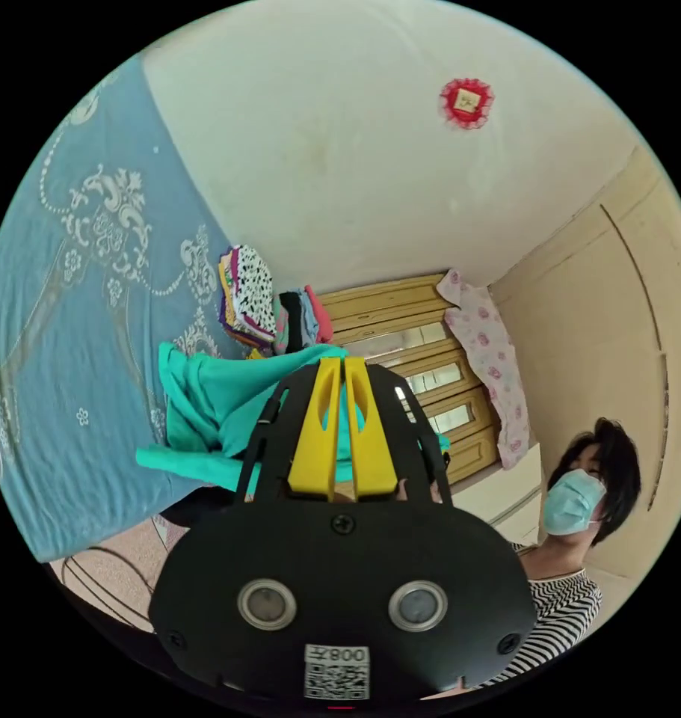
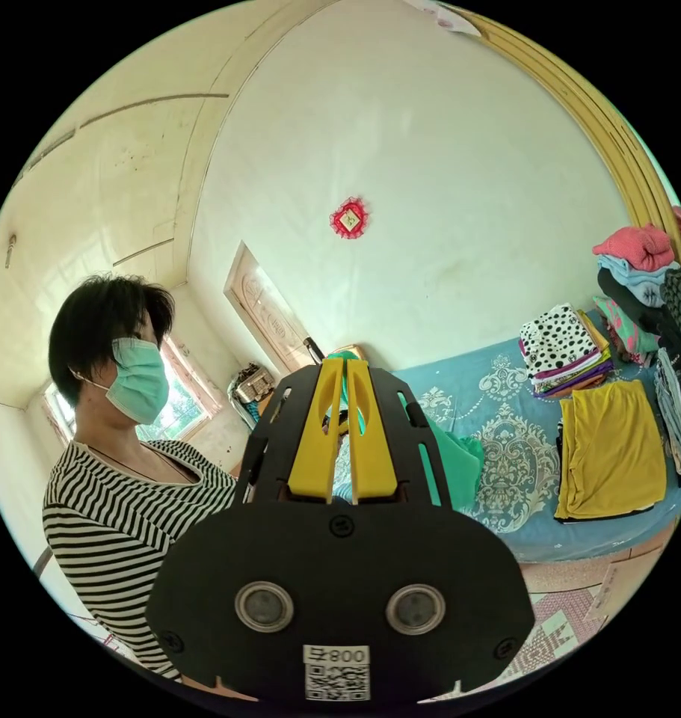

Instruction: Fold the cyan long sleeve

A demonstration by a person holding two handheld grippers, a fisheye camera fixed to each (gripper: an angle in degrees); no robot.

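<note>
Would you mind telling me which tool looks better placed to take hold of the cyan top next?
Probably the left. The left tool points at the cyan top bunched on the bed, with much of the cloth beside its tips. The right tool has a smaller patch of the top past its tips.

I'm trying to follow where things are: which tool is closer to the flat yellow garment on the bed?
Right, probably. The yellow garment lies apart, off to one side of the right tool; from the left tool it is a sliver beyond the cyan long sleeve.
</note>
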